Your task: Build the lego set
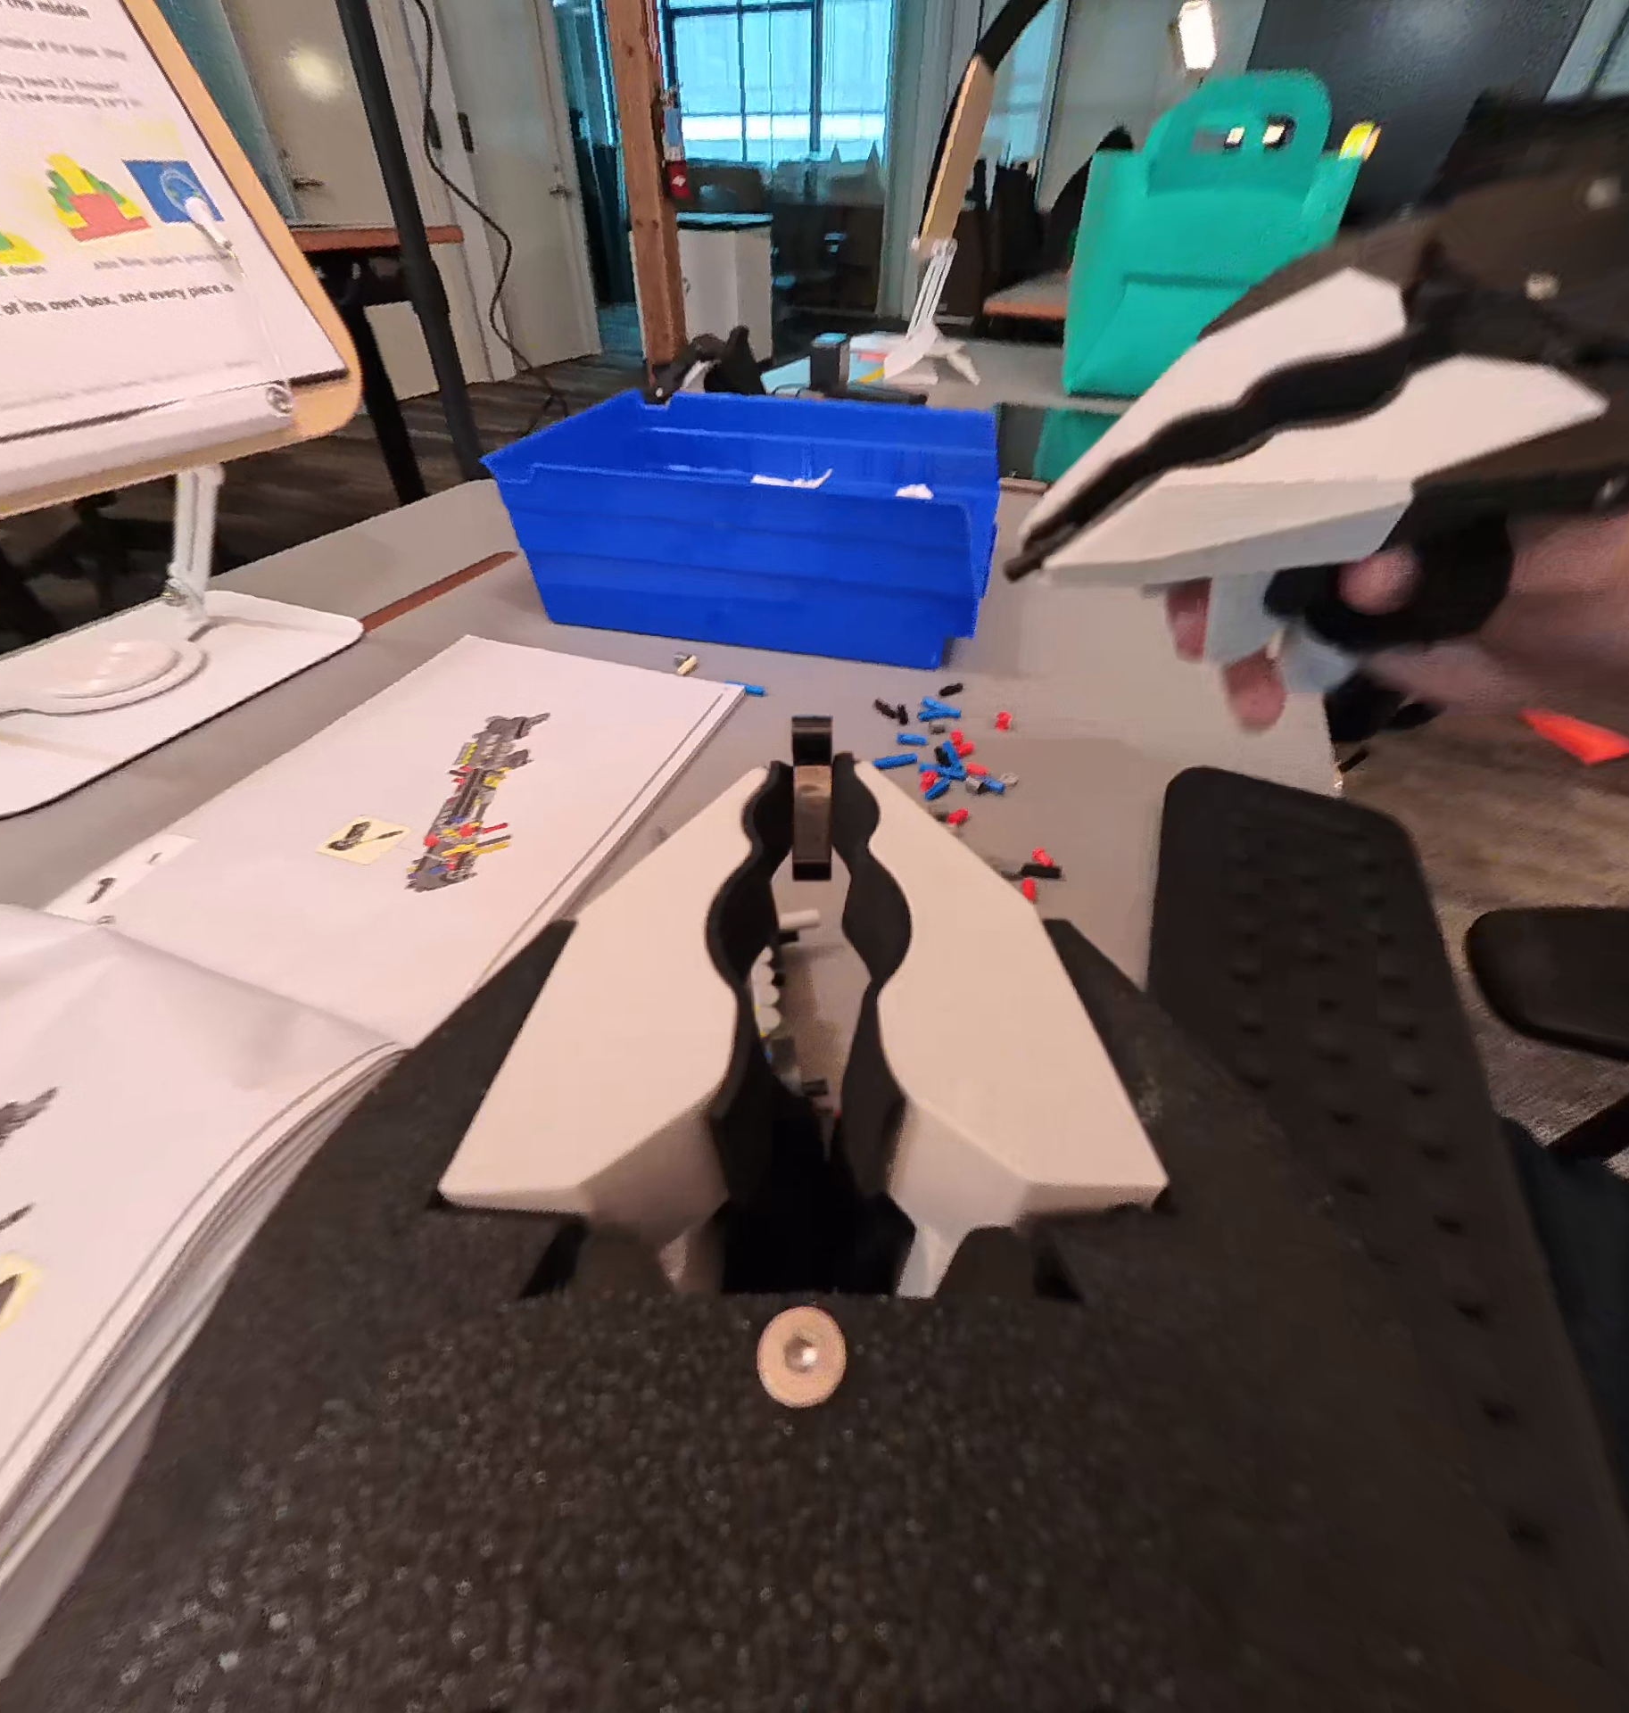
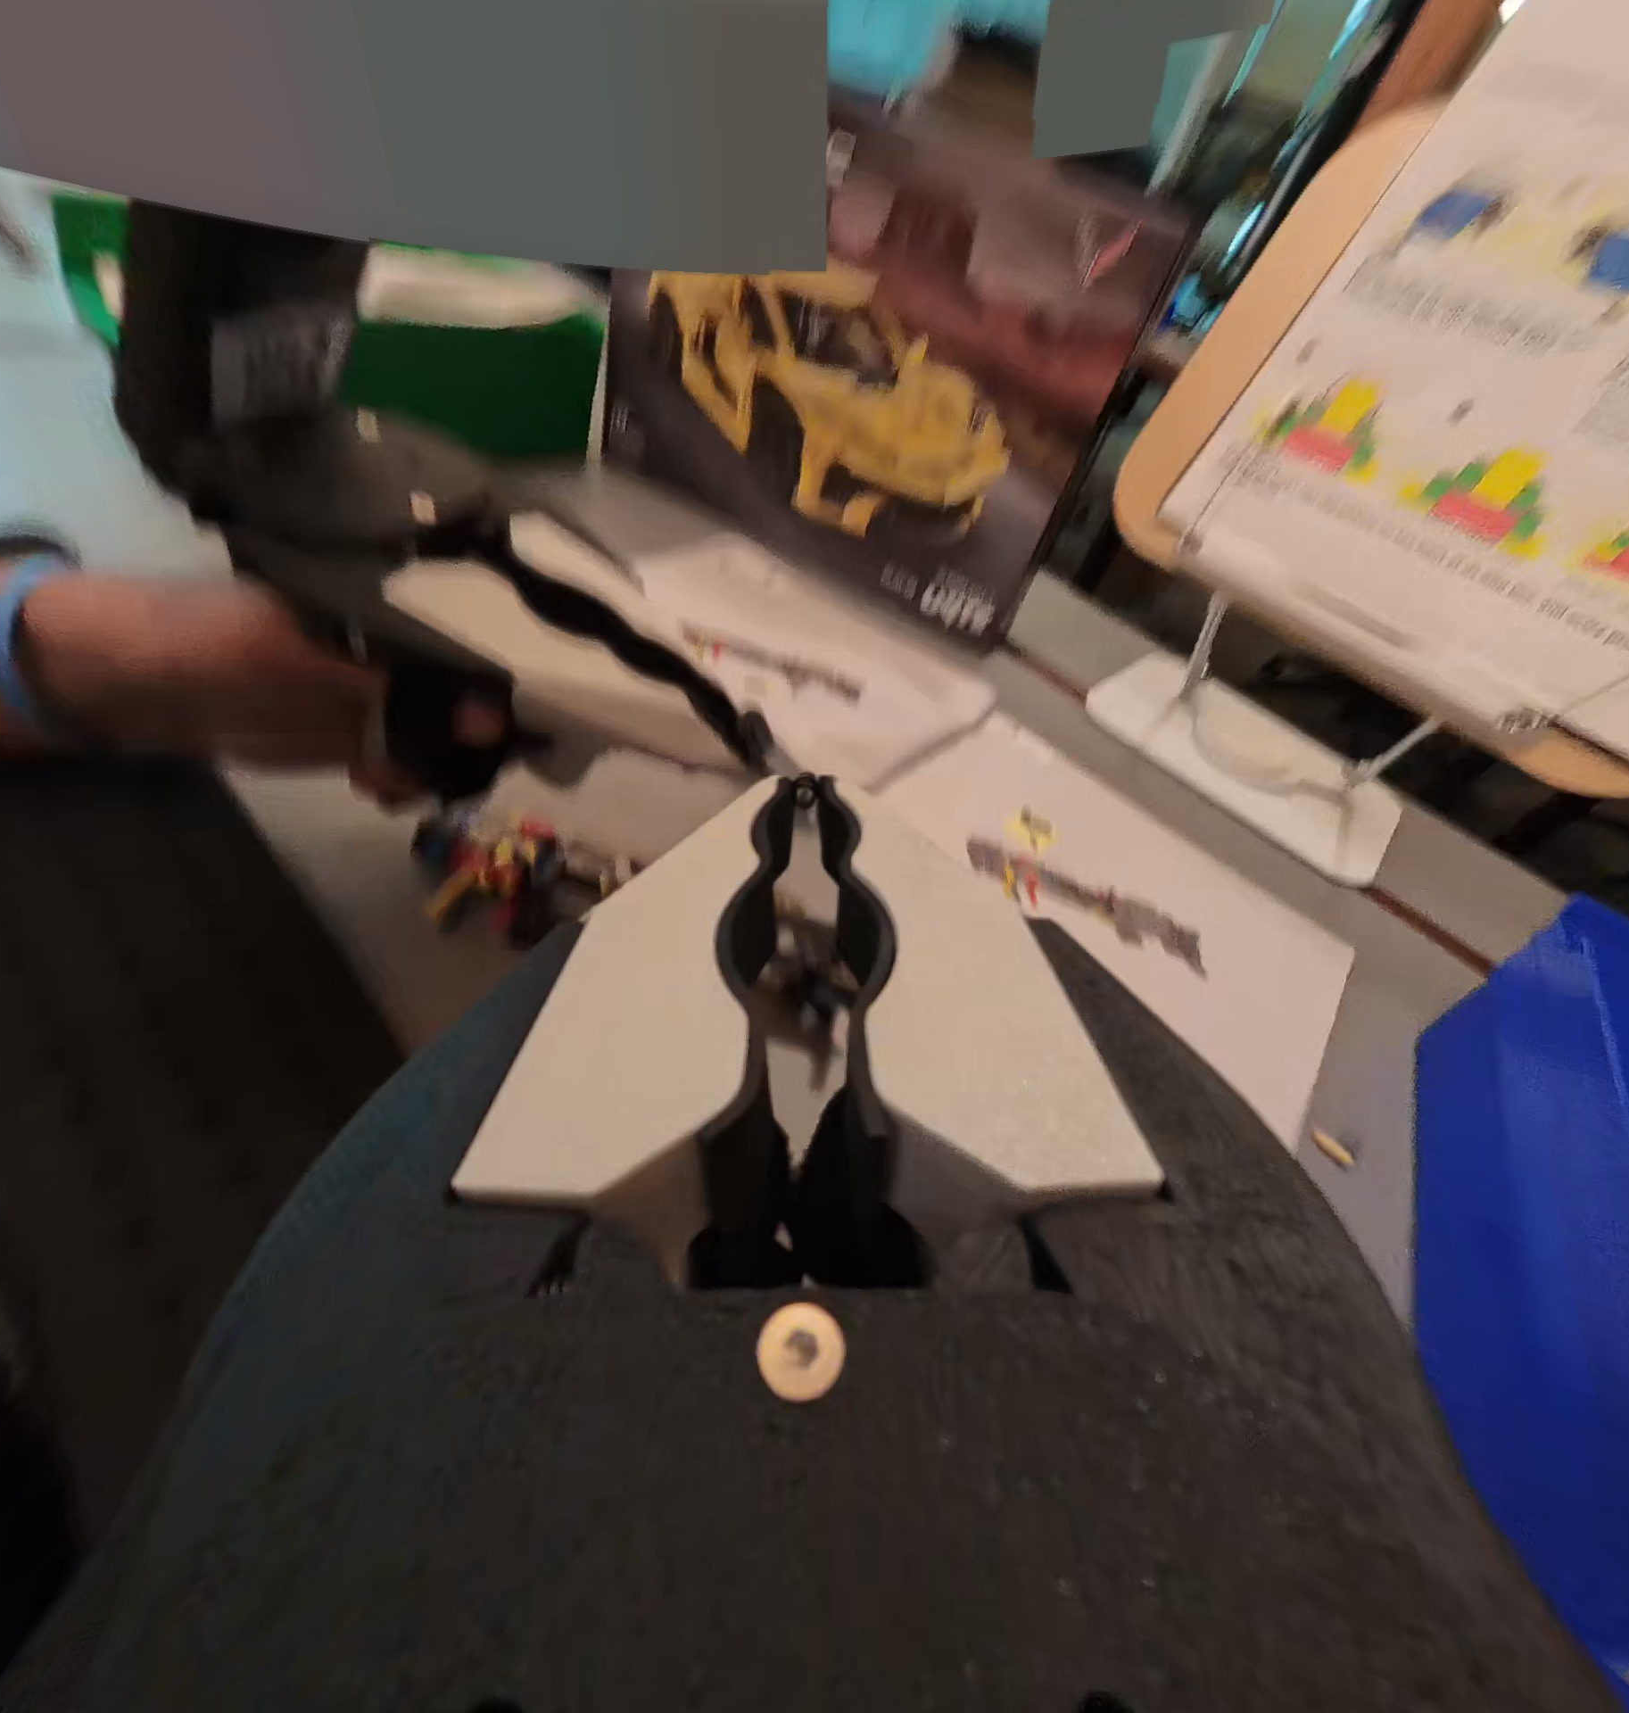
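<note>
A long black lego piece [image 1: 811,805] stood upright between the tips of the left gripper [image 1: 813,769], its jaws pinching it above the middle of the bench [image 1: 440,528]. The right gripper [image 2: 803,786] hung above the bench's right edge, jaws nearly pressed together on a tiny dark pin [image 2: 804,790] at the tips; blur hid its shape. Small blue, red and black loose pieces [image 1: 954,765] lay scattered just beyond the black piece. An open instruction booklet [image 1: 403,834] lay to their left. A blue bin [image 1: 755,528] sat at the far edge. A tilted board with a printed sheet [image 1: 134,241] stood at the far left corner.
</note>
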Demonstrator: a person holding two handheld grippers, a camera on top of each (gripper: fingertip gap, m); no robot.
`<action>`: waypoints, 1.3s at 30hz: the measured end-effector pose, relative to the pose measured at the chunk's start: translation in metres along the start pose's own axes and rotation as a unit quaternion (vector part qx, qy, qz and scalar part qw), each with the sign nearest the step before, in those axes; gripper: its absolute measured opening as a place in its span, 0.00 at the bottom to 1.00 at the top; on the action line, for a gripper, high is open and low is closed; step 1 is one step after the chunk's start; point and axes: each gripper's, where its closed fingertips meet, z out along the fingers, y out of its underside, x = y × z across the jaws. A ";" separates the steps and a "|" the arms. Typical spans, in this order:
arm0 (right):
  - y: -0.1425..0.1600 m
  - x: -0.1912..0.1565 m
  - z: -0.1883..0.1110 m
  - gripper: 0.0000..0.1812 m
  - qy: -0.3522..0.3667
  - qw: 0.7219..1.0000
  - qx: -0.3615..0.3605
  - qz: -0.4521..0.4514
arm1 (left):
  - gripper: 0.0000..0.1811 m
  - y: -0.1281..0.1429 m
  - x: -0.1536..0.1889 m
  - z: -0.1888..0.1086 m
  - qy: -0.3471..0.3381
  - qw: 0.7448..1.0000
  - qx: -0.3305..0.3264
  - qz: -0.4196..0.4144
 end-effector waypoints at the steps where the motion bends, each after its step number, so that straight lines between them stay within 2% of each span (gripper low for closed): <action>1: -0.007 -0.005 0.008 0.02 0.018 1.000 0.025 0.004 | 0.04 -0.002 0.002 0.000 0.009 1.000 0.008 -0.014; 4: -0.011 -0.006 0.023 0.02 0.088 0.995 0.047 -0.028 | 0.04 -0.008 0.008 -0.001 0.042 0.996 0.032 -0.075; 8: -0.011 -0.011 0.030 0.02 0.102 0.994 0.042 -0.024 | 0.04 -0.012 0.008 -0.002 0.065 0.989 0.044 -0.127; 17: -0.003 -0.019 0.024 0.02 0.093 0.995 0.004 -0.043 | 0.04 -0.019 0.021 -0.005 0.085 0.989 0.060 -0.108; 25: -0.010 -0.023 0.016 0.02 0.096 0.994 0.015 -0.057 | 0.04 -0.025 0.030 -0.007 0.097 0.989 0.075 -0.084; 29: -0.017 -0.024 0.013 0.02 0.097 0.993 0.029 -0.060 | 0.04 -0.019 0.026 -0.004 0.080 0.992 0.063 -0.074; 35: -0.007 -0.025 0.020 0.02 0.083 0.995 0.010 -0.061 | 0.04 -0.018 0.029 -0.003 0.081 0.993 0.061 -0.065; 39: -0.008 -0.024 0.019 0.02 0.086 0.995 0.021 -0.052 | 0.04 -0.018 0.029 -0.003 0.058 0.996 0.063 -0.024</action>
